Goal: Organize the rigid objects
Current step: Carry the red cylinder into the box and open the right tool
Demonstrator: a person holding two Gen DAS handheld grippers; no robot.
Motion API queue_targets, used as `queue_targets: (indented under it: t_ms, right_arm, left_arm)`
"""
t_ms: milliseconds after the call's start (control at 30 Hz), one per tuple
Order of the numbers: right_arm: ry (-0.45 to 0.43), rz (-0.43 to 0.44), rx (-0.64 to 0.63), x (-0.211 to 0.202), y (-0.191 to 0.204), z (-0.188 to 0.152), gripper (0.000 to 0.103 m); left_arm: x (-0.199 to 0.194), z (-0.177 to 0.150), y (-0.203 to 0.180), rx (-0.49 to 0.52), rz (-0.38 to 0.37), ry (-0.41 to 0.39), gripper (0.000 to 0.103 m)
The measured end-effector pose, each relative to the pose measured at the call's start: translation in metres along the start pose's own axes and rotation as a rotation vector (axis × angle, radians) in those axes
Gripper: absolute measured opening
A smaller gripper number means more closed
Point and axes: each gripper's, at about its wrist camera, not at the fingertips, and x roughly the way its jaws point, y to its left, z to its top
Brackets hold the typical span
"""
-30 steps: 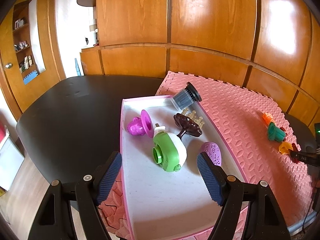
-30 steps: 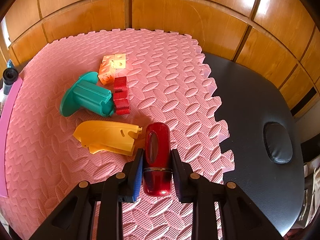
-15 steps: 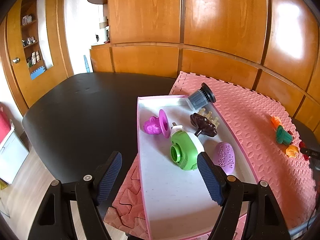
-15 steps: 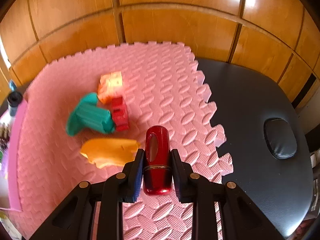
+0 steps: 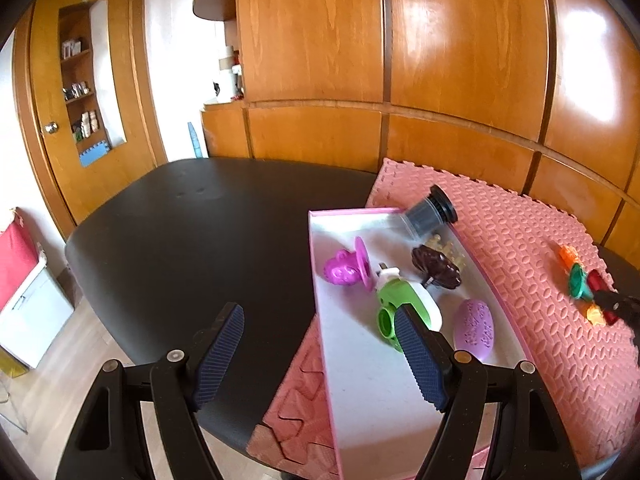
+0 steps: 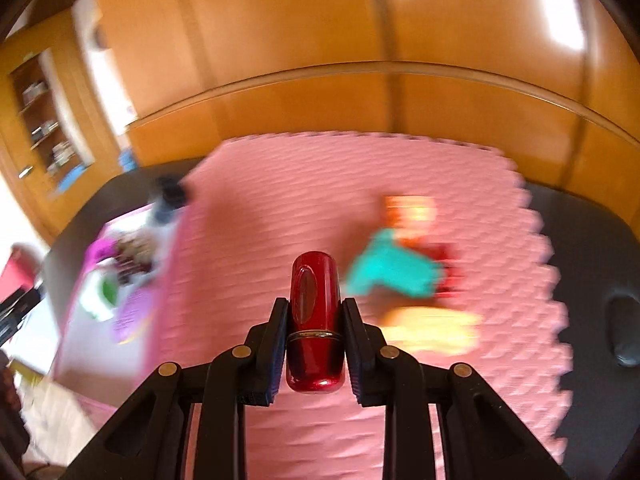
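Observation:
My right gripper (image 6: 315,312) is shut on a glossy red capsule-shaped case (image 6: 315,316), held in the air above the pink foam mat (image 6: 280,220). On the mat to its right lie a teal piece (image 6: 394,276), an orange block (image 6: 408,210), a red block (image 6: 448,268) and a yellow piece (image 6: 430,330), all blurred. My left gripper (image 5: 320,356) stands open and empty over the near left edge of the white tray (image 5: 360,384). In the tray lie a magenta toy (image 5: 346,266), a green and white gadget (image 5: 404,308), a brown brush (image 5: 436,268) and a purple oval (image 5: 476,330).
A dark grey cylinder (image 5: 430,212) leans on the tray's far rim. The mat lies on a black table (image 5: 200,232) with bare surface to the left. Wooden wall panels (image 5: 460,60) run behind. A black pad (image 6: 624,326) sits at the table's right.
My right gripper has lifted the red case off the mat and swung left, bringing the tray into view. The left gripper has drifted left, staying open.

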Motion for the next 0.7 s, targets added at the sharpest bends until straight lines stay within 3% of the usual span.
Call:
queue_targets:
  t_ms: [133,367,533,700]
  right_arm:
    - [0.028,0.16,-0.088,0.014,0.071,0.003,0.025]
    - [0.111,0.37,-0.189,0.039,0.159,-0.005,0.025]
    - [0.177,0.426,-0.232,0.057,0.196,-0.016,0.025]
    - [0.184,0.415,-0.235,0.076,0.216,-0.018,0.025]
  left_arm:
    - [-0.007,0.004,0.006,0.001,0.029,-0.031,0.078]
    - [-0.015,0.008,0.018,0.004,0.086,-0.062,0.078]
    - [-0.016,0.008,0.027,-0.004,0.113,-0.064,0.078]
    - [-0.016,0.006,0.034,-0.011,0.13,-0.064,0.078]
